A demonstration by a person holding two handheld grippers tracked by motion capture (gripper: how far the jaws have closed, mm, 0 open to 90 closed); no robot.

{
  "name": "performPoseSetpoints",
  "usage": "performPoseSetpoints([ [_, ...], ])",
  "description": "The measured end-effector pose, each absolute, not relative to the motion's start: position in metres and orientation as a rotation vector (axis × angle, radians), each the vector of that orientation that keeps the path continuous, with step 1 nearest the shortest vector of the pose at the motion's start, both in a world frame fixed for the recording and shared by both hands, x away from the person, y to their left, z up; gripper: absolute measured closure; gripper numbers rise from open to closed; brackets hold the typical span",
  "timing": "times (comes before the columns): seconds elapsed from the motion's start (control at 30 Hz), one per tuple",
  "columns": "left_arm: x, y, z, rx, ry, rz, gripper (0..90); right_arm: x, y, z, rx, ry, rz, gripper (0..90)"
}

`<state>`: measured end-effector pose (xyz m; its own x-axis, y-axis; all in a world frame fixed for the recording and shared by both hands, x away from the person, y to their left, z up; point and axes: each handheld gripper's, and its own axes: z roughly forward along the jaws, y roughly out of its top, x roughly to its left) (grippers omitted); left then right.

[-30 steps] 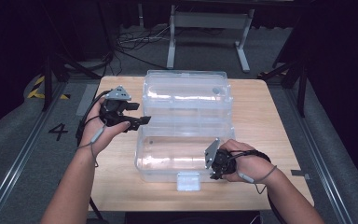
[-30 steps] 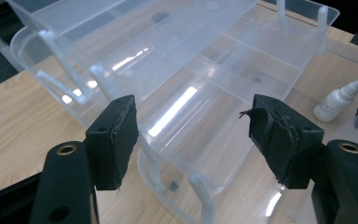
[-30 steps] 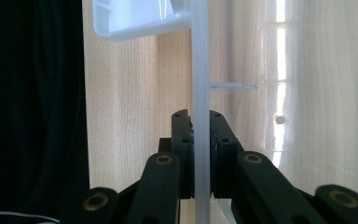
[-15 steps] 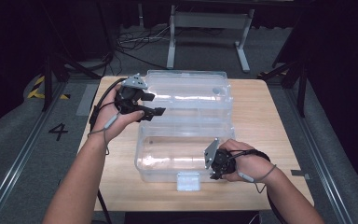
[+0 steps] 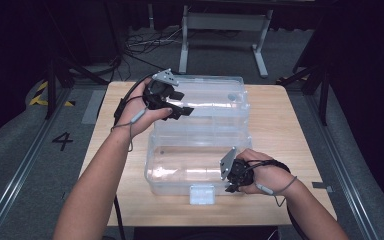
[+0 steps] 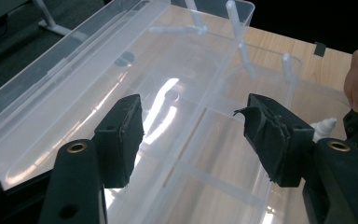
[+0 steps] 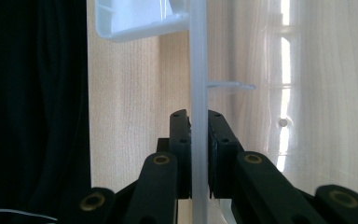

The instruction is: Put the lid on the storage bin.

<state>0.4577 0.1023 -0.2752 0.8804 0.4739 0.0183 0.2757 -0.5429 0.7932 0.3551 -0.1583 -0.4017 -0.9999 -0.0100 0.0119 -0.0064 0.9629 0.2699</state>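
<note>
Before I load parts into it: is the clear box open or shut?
Open. The clear box's lid lies flat on the table behind the base, and the left gripper view looks straight into empty compartments.

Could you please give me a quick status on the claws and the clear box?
Right claw shut on box front wall. Left claw open, just closing a little, nothing between, over the open lid. Nothing in the way.

The box (image 5: 200,155) is clear, glossy, smooth plastic throwing back the lamps; beneath it the counter (image 5: 290,130) shows pale matt wood grain. Beside the box, the left tool (image 6: 193,135) wears matt black, frayed rubbery pads.
</note>
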Motion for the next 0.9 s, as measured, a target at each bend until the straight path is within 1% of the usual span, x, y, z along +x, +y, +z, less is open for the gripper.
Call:
performPoseSetpoints([
  [0.27, 0.468, 0.092, -0.278, 2.184, 0.537, 0.283, 37.8, 0.356, -0.159, -0.402, 0.003, -3.09, -0.444, 82.5],
  [0.47, 0.477, 0.082, -0.285, 2.199, 0.54, 0.244, 39.0, 0.356, -0.16, -0.403, -0.002, -3.082, -0.457, 82.3],
  [0.77, 0.488, 0.07, -0.288, 2.274, 0.468, 0.191, 46.2, 0.356, -0.161, -0.403, -0.015, -3.076, -0.458, 82.1],
  [0.8, 0.491, 0.067, -0.29, 2.307, 0.455, 0.18, 46.2, 0.356, -0.161, -0.403, -0.014, -3.075, -0.458, 82.1],
  [0.83, 0.492, 0.066, -0.291, 2.312, 0.454, 0.177, 49.0, 0.356, -0.161, -0.403, -0.015, -3.076, -0.46, 82.1],
  [0.9, 0.493, 0.065, -0.292, 2.322, 0.447, 0.16, 51.0, 0.356, -0.161, -0.403, -0.016, -3.074, -0.461, 82.1],
])
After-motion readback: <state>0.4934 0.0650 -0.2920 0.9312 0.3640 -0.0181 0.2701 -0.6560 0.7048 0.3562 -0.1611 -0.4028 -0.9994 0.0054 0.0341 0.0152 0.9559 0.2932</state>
